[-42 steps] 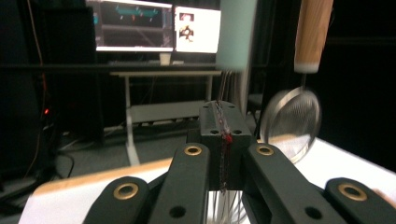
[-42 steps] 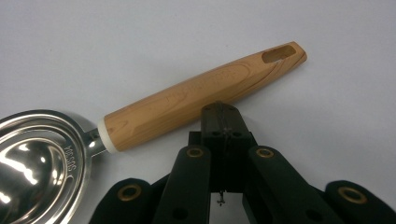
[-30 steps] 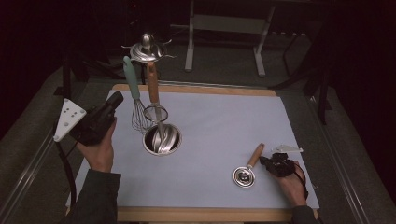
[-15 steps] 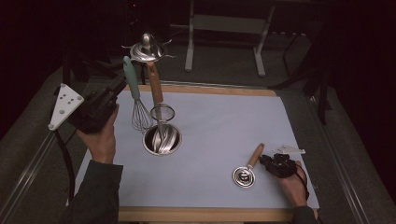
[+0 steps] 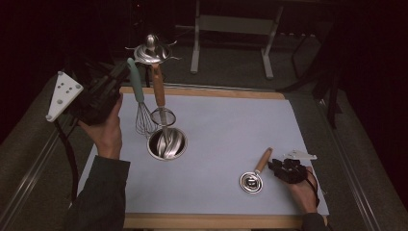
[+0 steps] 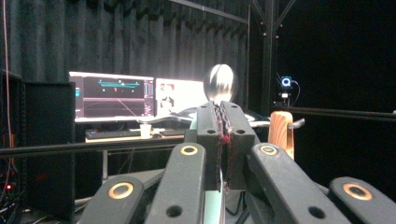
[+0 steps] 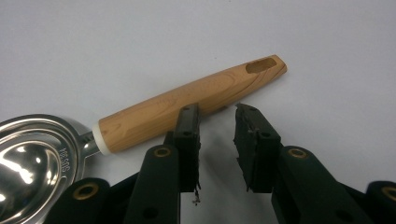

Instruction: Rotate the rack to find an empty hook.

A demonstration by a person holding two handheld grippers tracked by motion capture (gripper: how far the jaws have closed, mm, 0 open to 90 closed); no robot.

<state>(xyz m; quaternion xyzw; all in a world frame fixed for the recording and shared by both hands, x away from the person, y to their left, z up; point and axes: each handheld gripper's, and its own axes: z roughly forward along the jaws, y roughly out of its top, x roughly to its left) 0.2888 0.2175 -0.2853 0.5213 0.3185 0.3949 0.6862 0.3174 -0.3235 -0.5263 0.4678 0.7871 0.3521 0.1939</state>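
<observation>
Our left gripper (image 5: 126,73) has its jaws clamped on the whisk (image 5: 139,103); our right gripper's (image 7: 217,122) jaws stand narrowly apart beside the scoop (image 7: 187,102), whose bowl reads "100".

1. My left gripper (image 5: 122,74) is black, topped by a grey 3-cornered plate dotted with small holes at about 9 o'clock in the high view.
2. A black cable trails from it.
3. My right gripper (image 7: 217,116) has 2 black jaws with brass-ringed screws.
4. I wear dark grey sleeves.
</observation>
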